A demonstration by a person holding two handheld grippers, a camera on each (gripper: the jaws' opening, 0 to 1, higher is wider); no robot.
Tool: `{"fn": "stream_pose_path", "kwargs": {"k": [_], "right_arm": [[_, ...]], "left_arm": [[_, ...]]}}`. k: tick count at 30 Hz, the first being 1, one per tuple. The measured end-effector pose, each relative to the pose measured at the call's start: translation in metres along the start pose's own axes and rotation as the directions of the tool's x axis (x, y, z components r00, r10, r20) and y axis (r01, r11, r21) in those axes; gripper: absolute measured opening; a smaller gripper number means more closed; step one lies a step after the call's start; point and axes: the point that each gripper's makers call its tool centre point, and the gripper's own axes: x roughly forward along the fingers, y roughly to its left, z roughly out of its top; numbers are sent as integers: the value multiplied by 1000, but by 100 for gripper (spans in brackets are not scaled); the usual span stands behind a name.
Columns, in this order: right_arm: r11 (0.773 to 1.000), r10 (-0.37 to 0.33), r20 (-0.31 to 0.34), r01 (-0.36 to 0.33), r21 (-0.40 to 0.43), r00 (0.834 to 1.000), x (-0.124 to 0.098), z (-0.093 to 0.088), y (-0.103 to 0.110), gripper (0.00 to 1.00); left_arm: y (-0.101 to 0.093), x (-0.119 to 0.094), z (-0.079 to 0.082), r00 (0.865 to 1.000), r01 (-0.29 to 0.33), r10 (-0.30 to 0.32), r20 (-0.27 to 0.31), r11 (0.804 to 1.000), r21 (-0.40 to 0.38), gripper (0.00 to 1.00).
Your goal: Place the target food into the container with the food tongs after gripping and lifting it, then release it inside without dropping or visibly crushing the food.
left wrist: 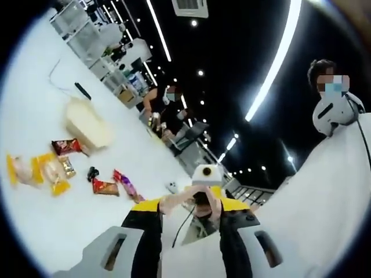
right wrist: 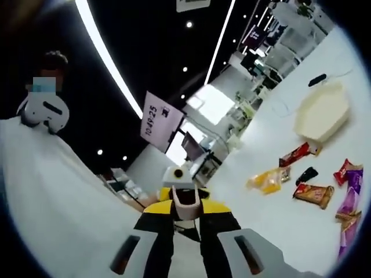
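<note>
- Left gripper (left wrist: 191,246) raised off the white tabletop (left wrist: 35,139), jaws parted, holding nothing.
- Right gripper (right wrist: 186,243) likewise parted, empty.
- Snack packets (right wrist: 313,194) lie scattered beside the cream container (right wrist: 322,113).

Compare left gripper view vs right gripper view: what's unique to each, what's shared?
Left gripper view alone: a seated person at desks behind the table. Right gripper view alone: a hanging sign reading 10:49-25. Shared: the white table, the pale container, scattered snack packets, ceiling light strips, and the opposite tool, whose jaw state is unclear.
</note>
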Motion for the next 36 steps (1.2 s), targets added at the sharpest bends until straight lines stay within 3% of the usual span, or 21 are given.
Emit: {"fn": "stream_pose_path", "kwargs": {"k": [4,8,10,14,19,25,36], "right_arm": [[1000,9,-65,-10,-17,998,3,-8,4,14],[1000,16,-57,-17,-20,998,1,-5,6,14],[1000,11,-48,-12,-29,999,-1,-2,6,14],[1000,18,-33,-18,-26,999,-3,2,7,14],[999,17,-3,-17,-51,1000,-2,8,8,14],[999,-29,-25,29,-22,999,1,3,-3,17],[1000,-25,-21,25,-16,999,6,5,-3,19]], "left_arm": [[-5,3,6,999,26,-26,33,1000,-5,47],[-9,6,0,998,61,-62,-21,998,-5,40],[-8,7,2,998,67,-67,-19,998,-16,42],[-11,9,4,996,85,-86,-26,996,-22,35],[-10,10,-6,990,87,-93,-104,995,-55,21],[-11,8,-7,989,83,-89,-115,995,-50,12],[-10,13,-5,990,92,-95,-105,995,-33,11]]}}
